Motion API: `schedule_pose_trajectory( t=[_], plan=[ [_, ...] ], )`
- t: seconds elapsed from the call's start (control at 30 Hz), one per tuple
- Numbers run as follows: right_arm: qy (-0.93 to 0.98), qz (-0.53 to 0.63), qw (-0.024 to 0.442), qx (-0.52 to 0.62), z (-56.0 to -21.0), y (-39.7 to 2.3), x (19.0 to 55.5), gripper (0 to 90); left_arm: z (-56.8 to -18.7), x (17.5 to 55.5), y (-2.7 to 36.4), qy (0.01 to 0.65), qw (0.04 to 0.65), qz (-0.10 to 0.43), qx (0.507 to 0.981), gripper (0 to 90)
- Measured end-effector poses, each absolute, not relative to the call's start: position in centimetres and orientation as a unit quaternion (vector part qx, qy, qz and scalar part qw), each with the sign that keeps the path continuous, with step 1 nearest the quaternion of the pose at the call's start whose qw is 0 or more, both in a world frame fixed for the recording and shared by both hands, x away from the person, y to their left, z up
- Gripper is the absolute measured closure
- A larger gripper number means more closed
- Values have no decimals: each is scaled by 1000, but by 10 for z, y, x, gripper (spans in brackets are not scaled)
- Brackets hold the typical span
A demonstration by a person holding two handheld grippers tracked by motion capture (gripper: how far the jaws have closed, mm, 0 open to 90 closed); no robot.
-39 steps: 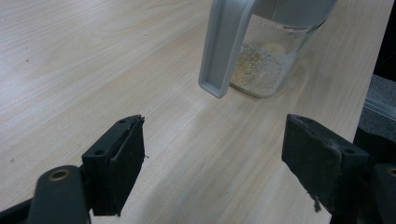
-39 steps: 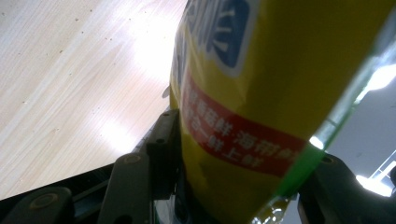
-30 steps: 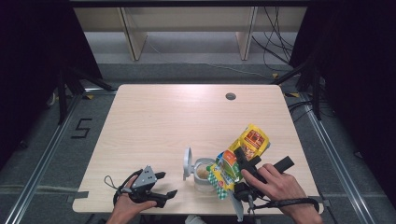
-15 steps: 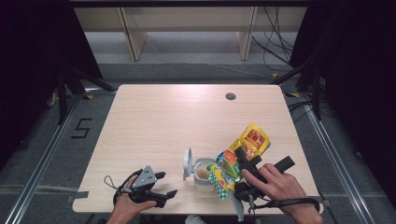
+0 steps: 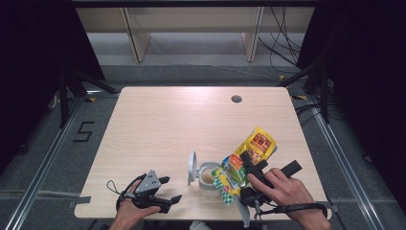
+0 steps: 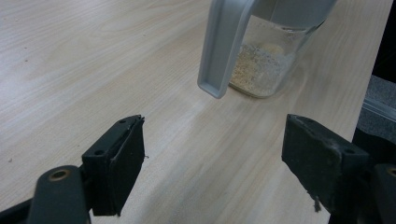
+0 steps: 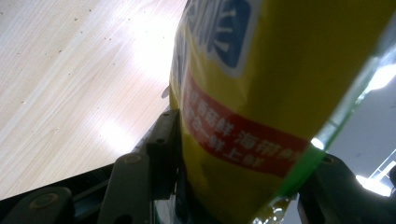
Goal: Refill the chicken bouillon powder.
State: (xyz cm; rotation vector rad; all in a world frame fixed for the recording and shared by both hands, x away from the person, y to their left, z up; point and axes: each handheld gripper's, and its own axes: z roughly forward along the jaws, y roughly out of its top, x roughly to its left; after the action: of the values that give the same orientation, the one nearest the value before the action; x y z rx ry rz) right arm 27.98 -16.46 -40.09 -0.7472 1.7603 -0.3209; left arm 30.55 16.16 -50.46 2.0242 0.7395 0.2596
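Tilting yellow packet (image 5: 245,160) mouth-down over open jar (image 5: 209,178) at near right of table (image 5: 172,120), likely for pouring more crumbs onto those already lying at jar's bottom. Clamping packet at its middle between both jaws of right gripper (image 5: 246,167), keeping spout aimed. Standing up beside jar's left rim: hinged lid (image 5: 192,167), out of pour path. Resting left gripper (image 5: 171,189) on table left of jar, jaws spread wide, holding nothing, possibly waiting to steady jar.
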Motion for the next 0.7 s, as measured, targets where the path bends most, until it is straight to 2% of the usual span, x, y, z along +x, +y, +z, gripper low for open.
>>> schedule_pose_trajectory(
  t=[0.7],
  plan=[
    [749,-135,567,-313,-403,-166,280,538,-504,306,162,299,463,108,827,206]
  ],
)
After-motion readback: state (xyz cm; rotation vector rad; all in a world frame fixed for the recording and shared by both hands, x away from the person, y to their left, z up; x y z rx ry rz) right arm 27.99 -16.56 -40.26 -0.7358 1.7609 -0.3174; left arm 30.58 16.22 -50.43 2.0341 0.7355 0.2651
